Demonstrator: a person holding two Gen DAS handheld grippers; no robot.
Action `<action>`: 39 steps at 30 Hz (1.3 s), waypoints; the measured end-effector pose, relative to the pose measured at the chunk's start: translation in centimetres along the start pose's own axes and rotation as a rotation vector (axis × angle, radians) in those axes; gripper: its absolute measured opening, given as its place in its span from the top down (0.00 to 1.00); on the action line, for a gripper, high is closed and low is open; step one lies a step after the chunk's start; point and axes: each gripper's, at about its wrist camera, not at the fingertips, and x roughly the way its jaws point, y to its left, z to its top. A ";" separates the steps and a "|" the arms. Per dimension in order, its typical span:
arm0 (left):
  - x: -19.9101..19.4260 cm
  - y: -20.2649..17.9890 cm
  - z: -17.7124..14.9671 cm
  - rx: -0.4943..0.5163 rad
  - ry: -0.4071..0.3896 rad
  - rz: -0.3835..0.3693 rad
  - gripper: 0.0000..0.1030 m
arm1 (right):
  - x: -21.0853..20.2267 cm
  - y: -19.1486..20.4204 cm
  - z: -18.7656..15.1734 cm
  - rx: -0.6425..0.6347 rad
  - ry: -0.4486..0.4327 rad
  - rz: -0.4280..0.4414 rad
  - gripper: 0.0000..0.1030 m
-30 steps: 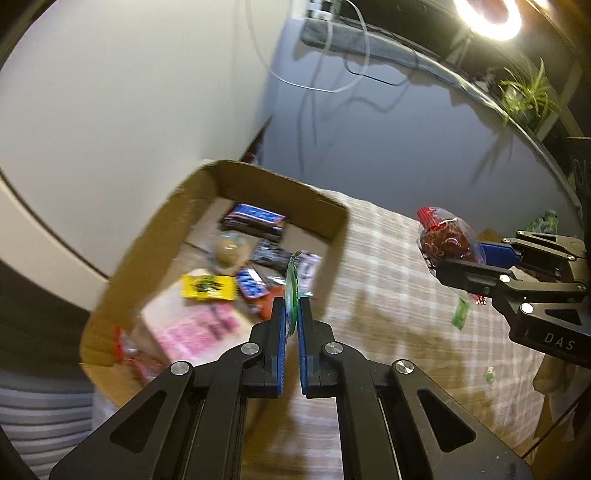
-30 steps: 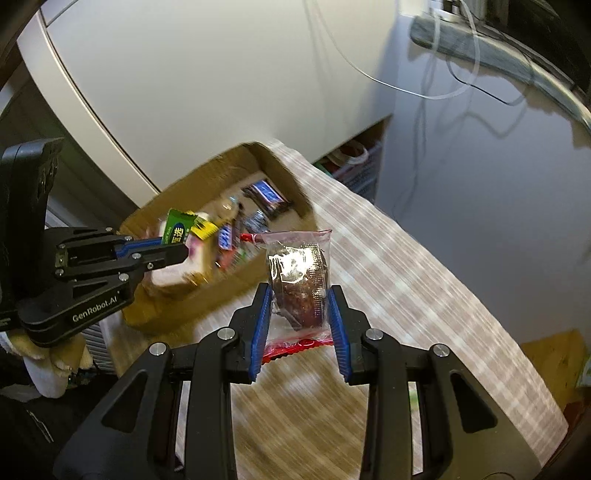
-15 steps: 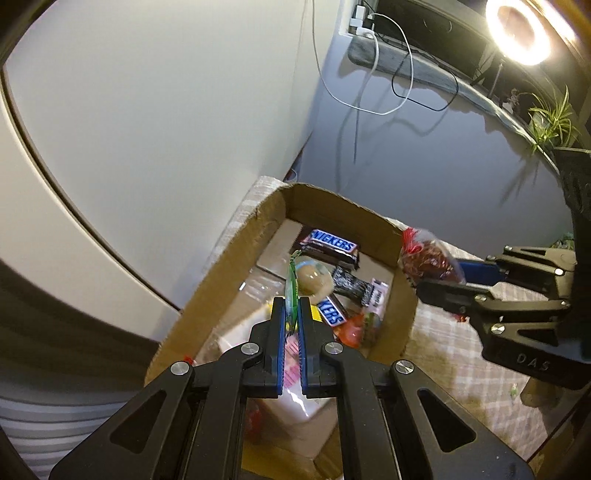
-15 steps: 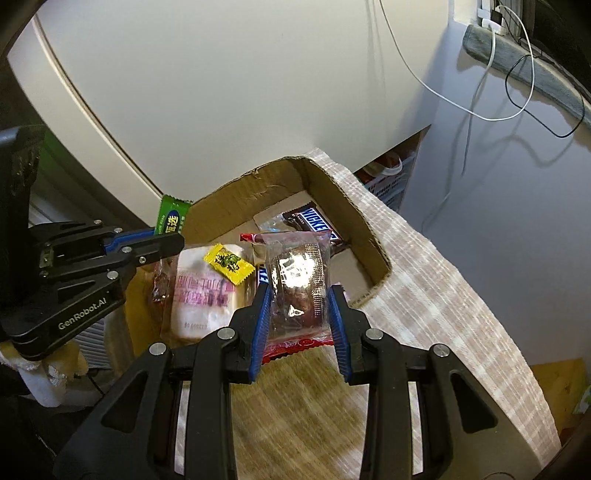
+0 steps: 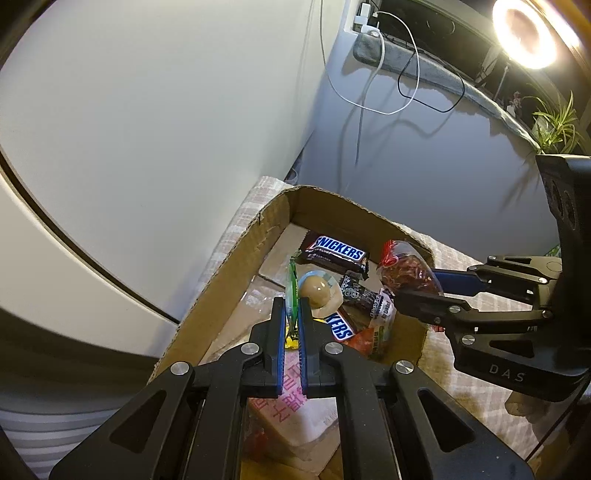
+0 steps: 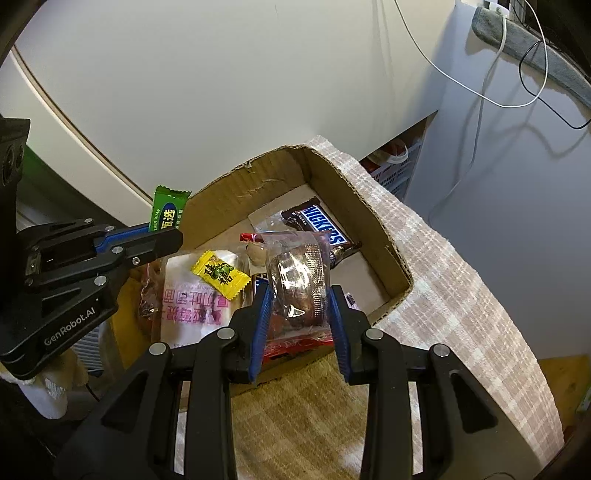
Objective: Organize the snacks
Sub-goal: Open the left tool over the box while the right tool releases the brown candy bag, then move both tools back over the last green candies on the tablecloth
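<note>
A cardboard box (image 5: pixel 229 273) (image 6: pixel 373 221) stands on the checked cloth with several snacks inside: a Snickers bar (image 5: pixel 338 252) (image 6: pixel 321 223), a yellow candy (image 6: pixel 221 275), a pink-printed white pack (image 6: pixel 192 302). My left gripper (image 5: pixel 291 308) (image 6: pixel 166 236) is shut on a thin green snack packet (image 5: pixel 293 284) (image 6: pixel 168 212), held edge-on over the box. My right gripper (image 6: pixel 300 295) (image 5: pixel 417 286) is shut on a clear bag of brown snack (image 6: pixel 299 280) (image 5: pixel 404 267), held above the box's near edge.
A white curved wall panel (image 5: pixel 147 110) rises behind the box. The checked tablecloth (image 6: pixel 454 295) runs to the right of the box. White and black cables (image 5: pixel 384 74) hang on the grey wall. A ring lamp (image 5: pixel 524 33) and a plant (image 5: pixel 554 122) are at far right.
Both grippers have moved toward the box with their snacks. The box now fills more of both views; both snacks hang over it.
</note>
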 end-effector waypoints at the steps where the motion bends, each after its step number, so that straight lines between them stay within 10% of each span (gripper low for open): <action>1: 0.1 0.0 0.0 0.000 0.001 0.001 0.96 | 0.1 0.0 0.1 -0.003 0.002 0.000 0.68; 9: 0.3 -0.1 0.0 0.006 0.017 -0.003 0.90 | 0.4 0.3 0.4 -0.013 -0.003 -0.022 0.65; 13: 0.1 -0.2 -0.2 0.008 0.014 0.006 0.80 | -0.2 0.2 0.4 -0.013 -0.024 -0.043 0.43; 23: -0.8 -0.5 -0.5 0.008 -0.004 0.030 0.54 | -2.3 -0.3 -0.4 0.008 -0.046 -0.076 0.25; 39: -2.8 -3.5 -0.9 0.063 -0.037 0.026 0.51 | -7.7 -3.0 -4.2 0.111 -0.123 -0.120 0.22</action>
